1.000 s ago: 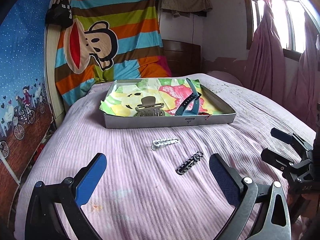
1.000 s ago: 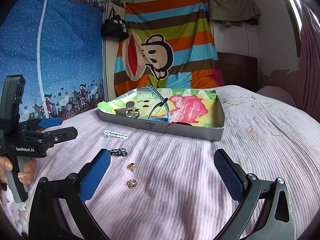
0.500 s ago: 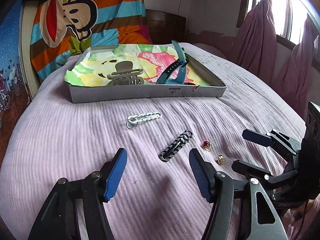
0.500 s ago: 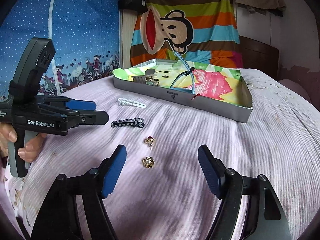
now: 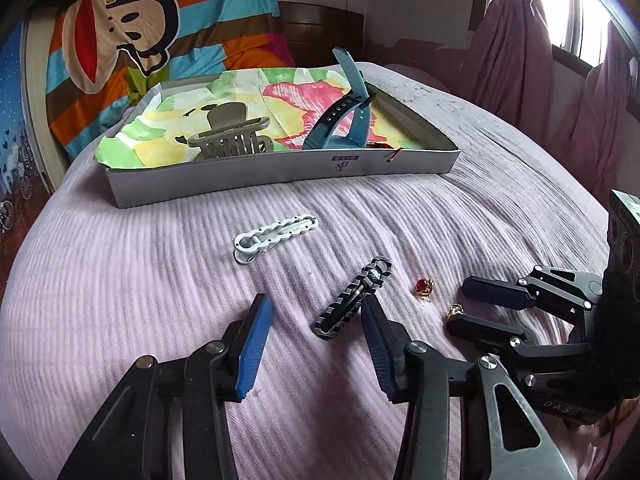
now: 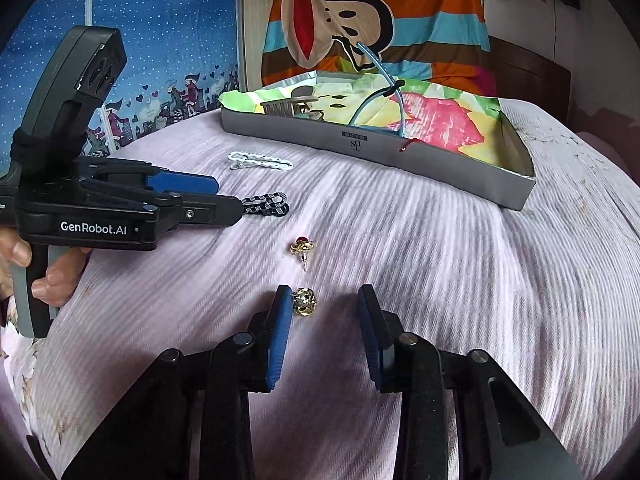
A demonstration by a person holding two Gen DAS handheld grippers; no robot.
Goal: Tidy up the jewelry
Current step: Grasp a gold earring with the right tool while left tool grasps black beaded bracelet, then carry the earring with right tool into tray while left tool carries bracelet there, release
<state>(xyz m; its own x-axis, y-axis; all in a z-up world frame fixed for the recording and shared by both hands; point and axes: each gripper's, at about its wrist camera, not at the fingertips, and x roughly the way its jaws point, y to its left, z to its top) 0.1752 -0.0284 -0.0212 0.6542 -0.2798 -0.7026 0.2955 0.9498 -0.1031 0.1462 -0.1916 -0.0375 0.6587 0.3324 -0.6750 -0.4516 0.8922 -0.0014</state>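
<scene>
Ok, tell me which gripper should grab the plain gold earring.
Right. The right gripper is closing with the gold earring between its fingers. The left gripper is at the black hair clip.

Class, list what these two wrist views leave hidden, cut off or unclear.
- Black hair clip: right wrist view, near end hidden behind the left gripper.
- Red item at the tray wall: both views, too small to identify.
- Hand: right wrist view, cut off by the frame edge.
</scene>
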